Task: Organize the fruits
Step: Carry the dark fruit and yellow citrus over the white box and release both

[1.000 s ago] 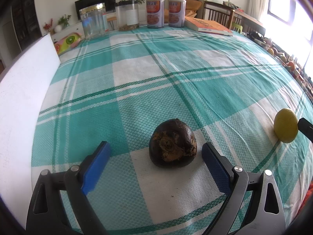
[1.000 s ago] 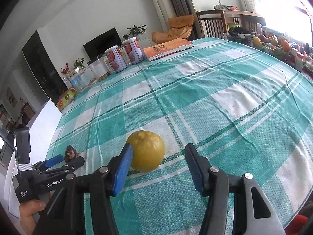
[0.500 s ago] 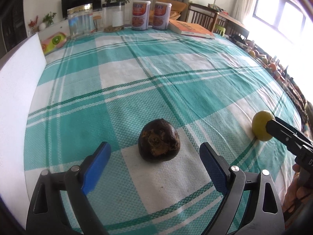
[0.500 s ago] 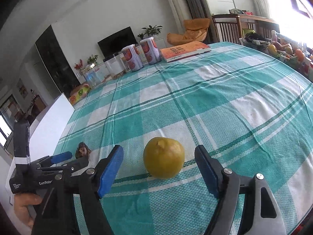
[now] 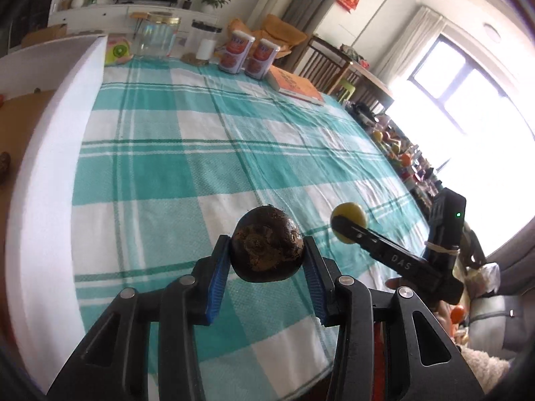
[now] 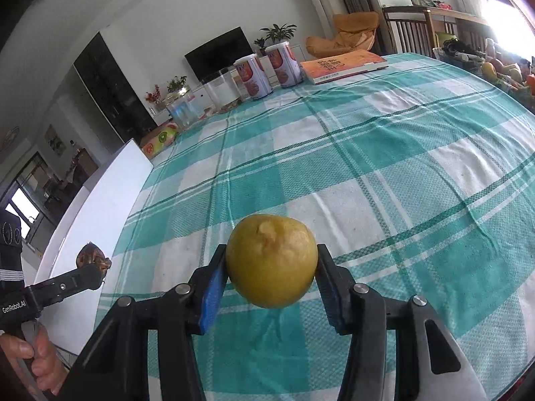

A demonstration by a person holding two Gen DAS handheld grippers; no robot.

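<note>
My left gripper (image 5: 266, 264) is shut on a dark brown round fruit (image 5: 267, 244) and holds it above the green-and-white checked tablecloth (image 5: 200, 153). My right gripper (image 6: 271, 279) is shut on a yellow lemon-like fruit (image 6: 271, 260), also lifted off the cloth. In the left wrist view the yellow fruit (image 5: 349, 214) shows at the right in the other gripper. In the right wrist view the brown fruit (image 6: 92, 255) shows at the far left, near the white board (image 6: 100, 207).
A white board (image 5: 50, 153) stands along the table's left edge. At the far end stand a glass jar (image 5: 155, 36), two cans (image 5: 247, 53) and an orange book (image 5: 296, 85). More fruits (image 5: 398, 153) lie along the right edge by the window.
Both grippers have closed on their fruits and lifted them off the cloth. Before, each was open around its fruit on the table.
</note>
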